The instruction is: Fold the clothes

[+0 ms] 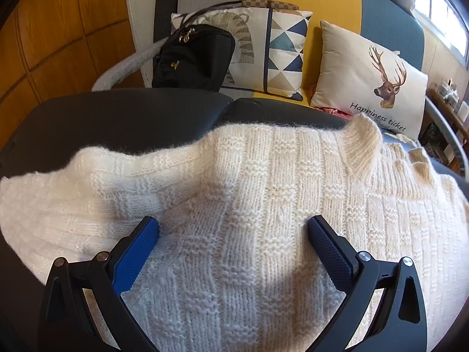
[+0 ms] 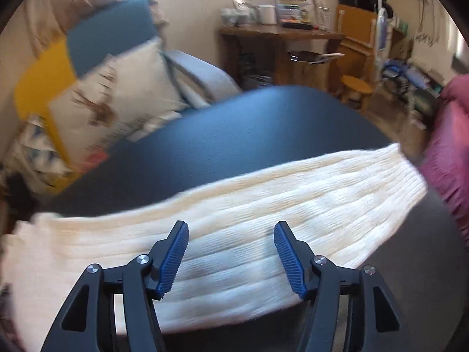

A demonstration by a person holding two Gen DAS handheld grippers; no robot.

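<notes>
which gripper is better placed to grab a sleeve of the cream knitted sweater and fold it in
Right, probably. The right gripper hangs open over the long ribbed sleeve of the cream knitted sweater; the left gripper, also open, faces its broad body.

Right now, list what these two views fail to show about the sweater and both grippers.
- Sweater hem: left wrist view, cut off by the bottom edge behind the left gripper.
- Knit pattern on the sleeve: right wrist view, motion blur.
- Sleeve's far end: right wrist view, meets a maroon cloth at the edge.
- Whether the open right gripper touches the knit: cannot tell.
</notes>
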